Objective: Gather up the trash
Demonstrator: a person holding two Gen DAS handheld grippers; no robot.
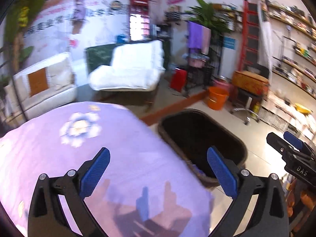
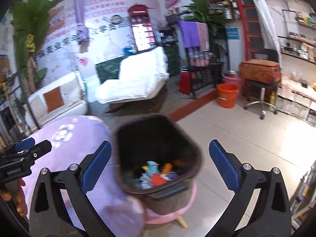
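Note:
A dark brown trash bin (image 2: 158, 195) stands on a pink stool (image 2: 173, 216) beside a table under a lilac cloth (image 1: 79, 158). Inside the bin lies colourful trash (image 2: 156, 174): blue, orange and white pieces. My right gripper (image 2: 160, 164) hangs open over the bin's mouth, nothing between its blue pads. My left gripper (image 1: 158, 169) is open too, above the table's right edge, with the bin (image 1: 201, 138) ahead and to its right. Each gripper shows at the edge of the other's view: the right gripper (image 1: 290, 144) and the left gripper (image 2: 29, 148).
A hand (image 2: 17, 197) holds the left gripper's grip. On the floor beyond are a white lounge chair (image 2: 136, 81), a white sofa (image 2: 59, 96), an orange bucket (image 2: 227, 94), a wheeled stool with an orange case (image 2: 258, 75) and shelves along the right wall.

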